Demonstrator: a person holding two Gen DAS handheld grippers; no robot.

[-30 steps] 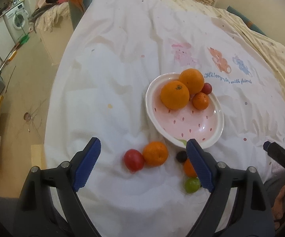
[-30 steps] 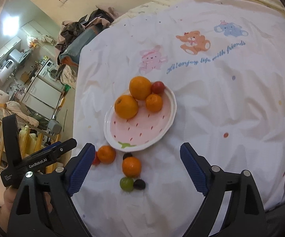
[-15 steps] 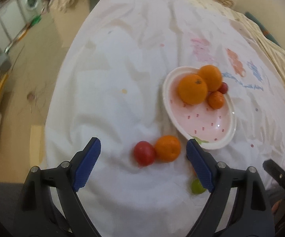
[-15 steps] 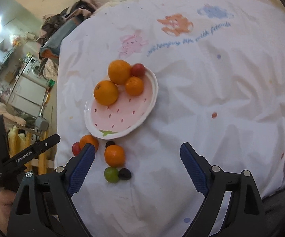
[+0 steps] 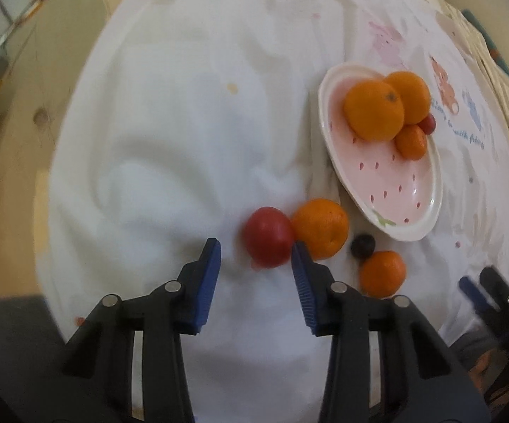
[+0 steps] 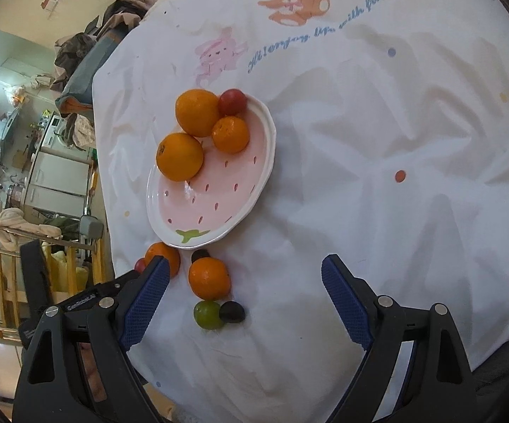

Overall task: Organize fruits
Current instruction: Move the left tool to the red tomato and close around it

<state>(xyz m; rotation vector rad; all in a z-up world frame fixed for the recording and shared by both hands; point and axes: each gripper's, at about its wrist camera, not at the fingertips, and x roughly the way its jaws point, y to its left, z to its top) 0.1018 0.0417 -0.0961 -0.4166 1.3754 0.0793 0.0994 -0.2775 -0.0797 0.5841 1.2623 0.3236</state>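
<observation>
A pink strawberry-print plate [image 5: 409, 190] [image 6: 226, 190] holds two big oranges [image 5: 374, 111], a small mandarin [image 5: 411, 141] and a red fruit [image 6: 232, 102]. On the white cloth in front lie a red tomato [image 5: 267, 237], an orange mandarin [image 5: 320, 229] touching it, a dark grape [image 5: 362, 246] and another mandarin [image 5: 382, 274] [image 6: 209, 278]. A green fruit [image 6: 206, 314] and a second dark grape [image 6: 232, 312] show in the right wrist view. My left gripper [image 5: 256, 257] is open, its jaws just short of the tomato on either side. My right gripper [image 6: 243, 282] is open and empty above the cloth.
The white cartoon-print cloth [image 6: 377, 123] covers a table whose left edge drops to the floor [image 5: 14, 148]. Clothes and appliances [image 6: 42, 162] stand beyond that edge. The other gripper shows at the right edge of the left wrist view [image 5: 494, 296].
My left gripper has dropped and moved in on the red tomato, and its jaws have narrowed. My right gripper has shifted slightly and stays open.
</observation>
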